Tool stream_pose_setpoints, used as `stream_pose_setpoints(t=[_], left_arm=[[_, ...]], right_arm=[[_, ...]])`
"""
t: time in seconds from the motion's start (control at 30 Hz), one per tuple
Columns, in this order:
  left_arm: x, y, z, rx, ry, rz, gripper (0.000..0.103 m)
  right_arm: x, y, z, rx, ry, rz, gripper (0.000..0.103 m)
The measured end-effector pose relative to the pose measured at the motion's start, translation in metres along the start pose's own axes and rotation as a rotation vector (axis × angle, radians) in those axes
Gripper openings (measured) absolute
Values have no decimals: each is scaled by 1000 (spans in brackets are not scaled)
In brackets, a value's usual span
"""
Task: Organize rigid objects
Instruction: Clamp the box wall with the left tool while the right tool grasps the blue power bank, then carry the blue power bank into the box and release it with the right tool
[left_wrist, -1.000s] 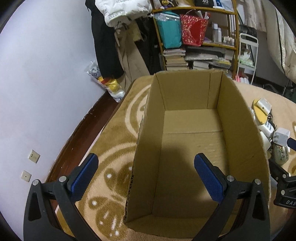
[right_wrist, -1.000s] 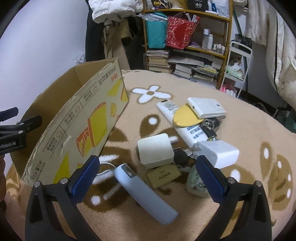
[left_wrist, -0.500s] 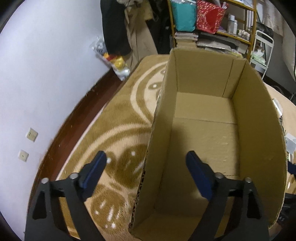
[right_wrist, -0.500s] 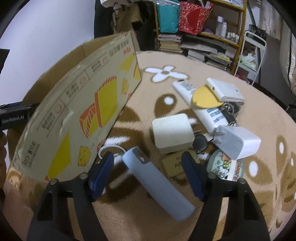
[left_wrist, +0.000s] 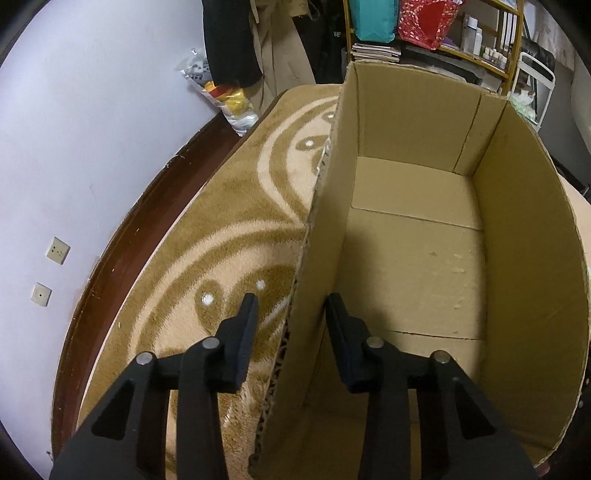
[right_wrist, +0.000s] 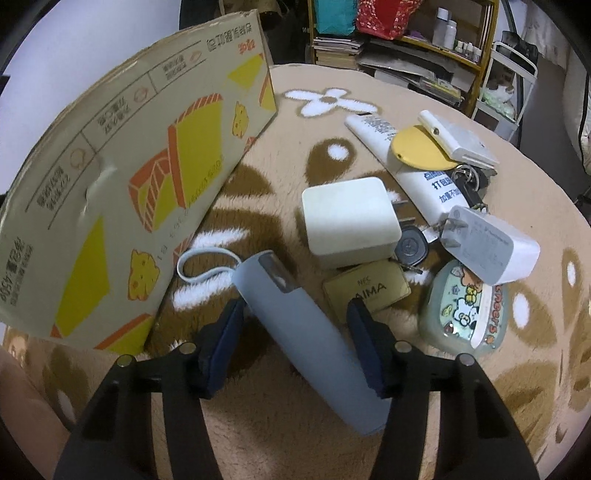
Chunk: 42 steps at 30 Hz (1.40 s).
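Right wrist view: patterned rug (right_wrist: 369, 59), bookshelf (right_wrist: 424, 33) top of frame. Right gripper (right_wrist: 295, 314) half open, straddling blue power bank (right_wrist: 306, 339). Left gripper (left_wrist: 291, 317) narrowly open astride cardboard box (left_wrist: 406, 110) wall.

The cardboard box (right_wrist: 122, 192) is plain tan, printed outside with yellow and orange shapes. The rug (left_wrist: 221, 229) swirls brown and cream with white dots. A pale blue power bank (right_wrist: 303, 332), white charger (right_wrist: 349, 221) and yellow disc (right_wrist: 417, 147) lie on it.

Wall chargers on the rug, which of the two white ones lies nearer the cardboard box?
The square cream charger; the grey-white one rests farther right, atop the cartoon case.
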<state>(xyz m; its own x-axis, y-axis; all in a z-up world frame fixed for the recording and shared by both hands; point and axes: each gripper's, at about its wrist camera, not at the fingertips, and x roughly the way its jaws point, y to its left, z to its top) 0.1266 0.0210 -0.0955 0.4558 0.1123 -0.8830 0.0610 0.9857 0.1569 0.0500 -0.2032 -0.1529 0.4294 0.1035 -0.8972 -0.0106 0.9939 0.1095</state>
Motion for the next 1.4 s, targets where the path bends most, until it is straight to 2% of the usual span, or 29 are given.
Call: stream_pose_setpoints(t=[0.17,0.2,0.3,0.53,0.67,0.9,1.27,1.4], left_arm=[[1,2,0,-14,2,-10,36],[1,2,1,-13,0,-8,36],[1,1,0,-7,-5,7,38],[1,-2,-3,3,-9,10,35],[2,-2,-3,-11,-3,-30,27],[2,-8,-5,26,-9,-19,20],[-1,-12,-9,42,-17,-22,17],[-1,-12,-8,36,-15,-25,18]], right_arm=[[-5,-8,-2,35,16,29,50],[-4,-7,-3,33,20,34,43],[-7,-1,-5,-9,13,53,30],[-17,10,-3,-49,-35,53,28],[-28,8,3,-22,-85,33,28],[-42,7,17,3,-159,21,28],[-74,10,39,29,-292,17,28],[-94,8,56,49,-372,32,28]])
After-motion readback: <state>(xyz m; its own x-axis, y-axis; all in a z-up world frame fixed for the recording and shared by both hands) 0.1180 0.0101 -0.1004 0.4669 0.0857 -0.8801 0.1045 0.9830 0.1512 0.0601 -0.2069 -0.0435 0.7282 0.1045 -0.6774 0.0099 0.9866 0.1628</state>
